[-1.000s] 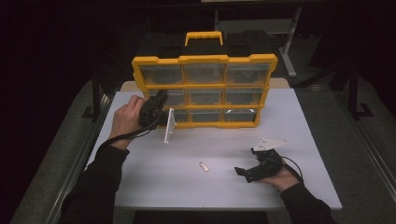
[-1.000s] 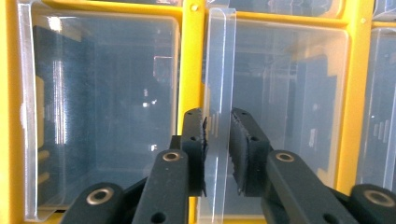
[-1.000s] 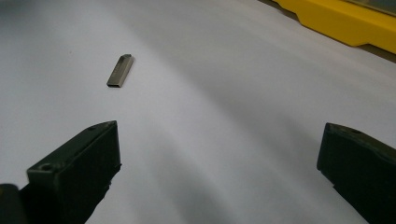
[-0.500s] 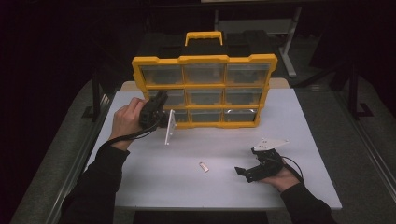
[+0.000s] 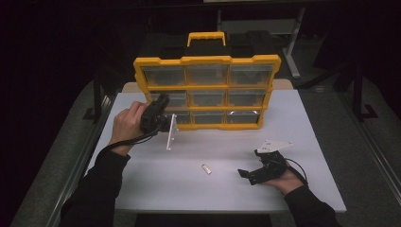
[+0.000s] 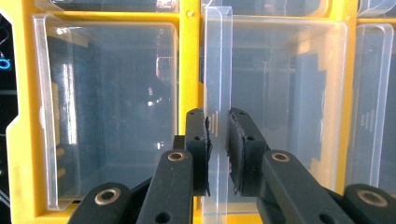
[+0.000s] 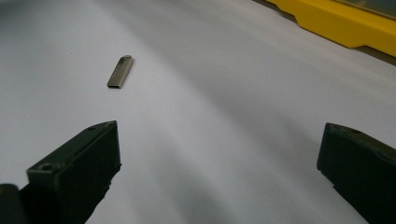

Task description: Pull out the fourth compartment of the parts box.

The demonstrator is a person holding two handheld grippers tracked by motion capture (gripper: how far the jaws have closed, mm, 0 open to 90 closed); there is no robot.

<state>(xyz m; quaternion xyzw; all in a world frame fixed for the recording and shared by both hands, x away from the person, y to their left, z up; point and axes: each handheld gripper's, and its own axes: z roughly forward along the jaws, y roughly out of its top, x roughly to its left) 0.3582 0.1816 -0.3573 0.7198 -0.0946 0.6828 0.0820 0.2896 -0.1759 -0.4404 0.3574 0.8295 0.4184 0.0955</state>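
Surroundings: dark room around me, with a white rectangular tabletop lit in the middle of the high view
Organizer: I saw a yellow plastic drawer cabinet with a yellow carry handle standing upright at the far side of the tabletop, three rows of three clear drawers facing me
Drawer: a clear plastic drawer front in the bottom-left corner of the cabinet was what my left tool had hold of; in the high view its pale panel stood out from the cabinet face, tilted toward the table
Left gripper: my left gripper was clamped on the clear handle tab of that drawer, black pads pressed on both sides of the thin plastic; in the high view I saw it at the cabinet's lower left, held in my left hand
Right gripper: my right gripper lay released, jaws spread wide with nothing between them, low over the bare tabletop; in the high view it rested near the table's front right in my right hand
Small part: a small flat grey metal stick lay on the tabletop ahead of the left jaw in the right gripper view, well apart from it; in the high view it sat between my two hands, nearer the right gripper
Cabinet base: a yellow foot edge showed in the top right corner of the right gripper view
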